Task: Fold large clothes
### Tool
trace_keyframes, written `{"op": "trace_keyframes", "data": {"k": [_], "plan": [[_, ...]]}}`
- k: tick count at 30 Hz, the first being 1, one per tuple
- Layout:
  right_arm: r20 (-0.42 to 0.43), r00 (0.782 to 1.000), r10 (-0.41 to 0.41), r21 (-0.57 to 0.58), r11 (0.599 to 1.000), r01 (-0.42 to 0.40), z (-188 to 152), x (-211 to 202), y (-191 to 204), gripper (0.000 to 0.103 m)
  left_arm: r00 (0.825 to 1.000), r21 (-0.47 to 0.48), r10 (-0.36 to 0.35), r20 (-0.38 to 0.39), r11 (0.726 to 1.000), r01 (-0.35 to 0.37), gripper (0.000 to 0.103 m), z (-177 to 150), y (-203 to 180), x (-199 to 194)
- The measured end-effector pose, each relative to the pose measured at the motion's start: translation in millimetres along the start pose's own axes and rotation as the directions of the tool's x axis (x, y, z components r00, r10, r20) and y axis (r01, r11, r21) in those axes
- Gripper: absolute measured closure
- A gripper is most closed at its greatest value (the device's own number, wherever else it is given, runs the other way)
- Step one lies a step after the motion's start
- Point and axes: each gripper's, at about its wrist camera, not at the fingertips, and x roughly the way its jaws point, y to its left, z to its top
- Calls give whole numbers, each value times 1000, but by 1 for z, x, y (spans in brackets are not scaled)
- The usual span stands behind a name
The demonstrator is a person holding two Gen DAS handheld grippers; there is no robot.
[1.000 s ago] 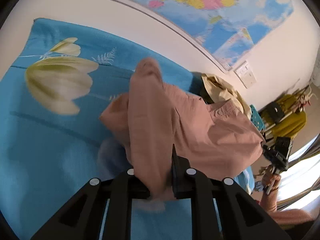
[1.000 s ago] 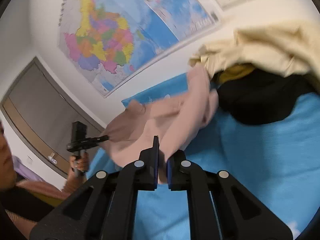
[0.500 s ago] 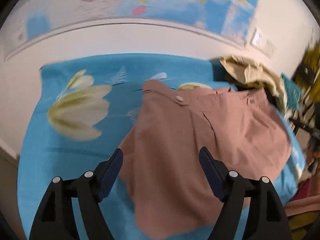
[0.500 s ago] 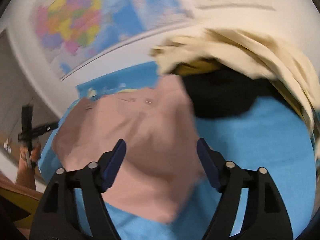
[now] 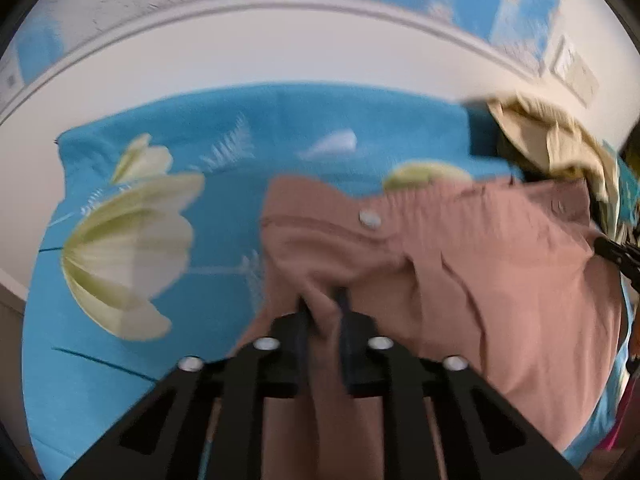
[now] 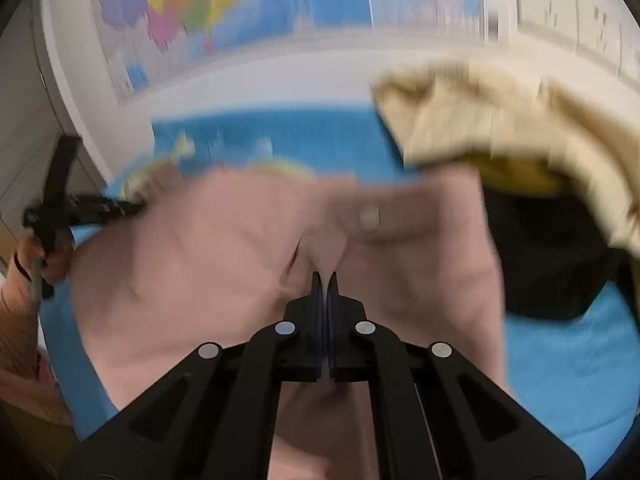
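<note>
Bedsheet (image 5: 240, 120): bright blue with a large pale tulip print (image 5: 128, 248) at the left of the left wrist view; it covers the bed under everything.
Wall map (image 6: 192, 12): coloured, across the top of both views, on the white wall behind the bed.
Left tongs (image 5: 323, 312): lower centre of the left wrist view, clenched on a bunched fold of the pink garment – cloth fills the gap between the 2 fingers. Seen from the right wrist view they sit at the left edge (image 6: 120, 206), biting the garment's left end, with the person's hand (image 6: 48, 256) on the handle.
Pink garment (image 5: 500, 280): spread flat on the sheet, centre to right of the left wrist view, its buttoned band (image 5: 370, 218) along the upper edge; blurred in both views.
Right tongs (image 6: 325, 280): lower centre of the right wrist view, clenched on a pinch of the garment's near edge, fingers almost touching.
Clothes pile: cream garment (image 6: 500, 120) over a black one (image 6: 560, 248), upper right – just beside the pink garment.
</note>
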Motion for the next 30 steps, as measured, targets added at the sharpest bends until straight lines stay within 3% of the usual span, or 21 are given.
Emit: {"op": "trace_keyframes", "data": {"k": [1, 3, 5, 7, 9, 11, 15, 18, 22, 25, 30], "plan": [[0, 1000, -12, -16, 1000, 12, 1, 2, 1, 101, 1000, -15, -7, 6, 1000, 7, 98, 2, 3, -1], [-119, 993, -14, -14, 1000, 13, -6, 29, -6, 96, 1000, -32, -20, -15, 999, 20, 94, 4, 7, 6], [-190, 982, 2, 38, 999, 5, -17, 45, -19, 90, 1000, -29, -1, -18, 1000, 1, 79, 1, 8, 10], [-167, 984, 62, 101, 994, -46, -21, 37, -30, 84, 1000, -29, 3, 0, 1000, -3, 69, -1, 9, 5], [-111, 992, 67, 121, 991, -54, -19, 19, -34, 56, 1000, -42, -11, 29, 999, 12, 67, -3, 12, -4], [-50, 997, 56, 116, 992, -49, -15, -1, -35, 49, 997, -25, -15, 70, 1000, 17, 62, -7, 9, -18], [-17, 999, 32, 142, 989, -30, -16, -19, -48, 49, 991, 38, -58, 122, 998, 53, 53, -17, -7, -39], [-91, 996, -5, 190, 981, 23, -25, 1, -63, 53, 995, 69, -61, 82, 996, 56, 50, -26, -16, -30], [-132, 991, -10, 254, 966, 43, -41, 16, -81, 59, 1000, 4, 10, -13, 1000, -10, 46, -31, 2, 5], [-75, 997, 16, 272, 962, 5, -45, -4, -78, 56, 998, -47, -45, 35, 998, 46, 47, -35, 13, -8], [2, 997, 79, 200, 977, -78, -56, -51, -50, 51, 987, -7, -69, 144, 997, 71, 46, -53, 6, -52]]}}
